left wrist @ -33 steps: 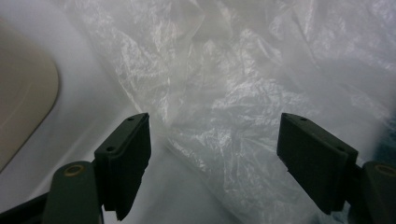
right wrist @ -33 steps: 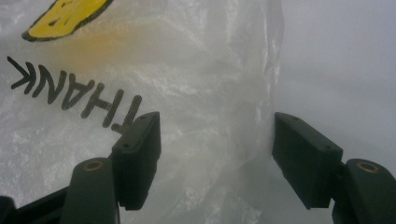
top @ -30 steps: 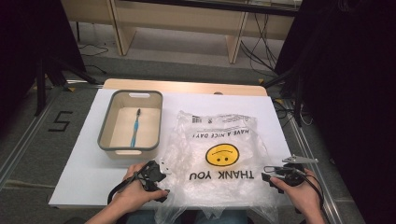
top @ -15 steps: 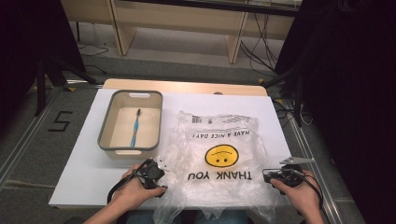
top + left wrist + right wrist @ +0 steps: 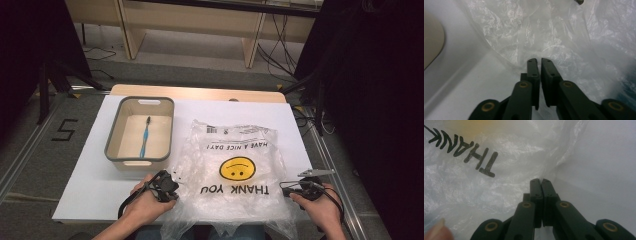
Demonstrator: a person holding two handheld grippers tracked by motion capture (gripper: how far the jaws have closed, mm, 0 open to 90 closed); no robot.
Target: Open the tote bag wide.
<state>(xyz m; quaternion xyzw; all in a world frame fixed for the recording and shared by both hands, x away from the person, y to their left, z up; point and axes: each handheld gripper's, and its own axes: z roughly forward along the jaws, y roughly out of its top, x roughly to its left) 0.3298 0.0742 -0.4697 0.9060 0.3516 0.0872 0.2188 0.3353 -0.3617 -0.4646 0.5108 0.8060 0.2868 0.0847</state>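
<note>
A clear plastic bag [image 5: 235, 175] lies flat on the white table [image 5: 90, 190], printed with a yellow smiley face and the words "THANK YOU", which read upside down from the person's side. Its near end hangs over the table's front edge.

The left gripper [image 5: 167, 187] sits at the bag's left edge, near the front of the table. In the left gripper view its 2 black jaws have just been closing and now stand pressed almost together, with a fold of the crinkled film [image 5: 539, 53] pinched between their tips.

The right gripper [image 5: 290, 190] sits at the bag's right edge, well apart from the left one, with the bag spread between the 2. In the right gripper view its jaws have also just been closing and now meet tip to tip on the bag's edge [image 5: 544, 173], where the film puckers into the grip. A fingertip shows at that view's lower left corner.

Beside the bag, to its left and farther back, stands a grey-rimmed tub [image 5: 112, 135] with a blue toothbrush [image 5: 145, 137] lying inside it.
</note>
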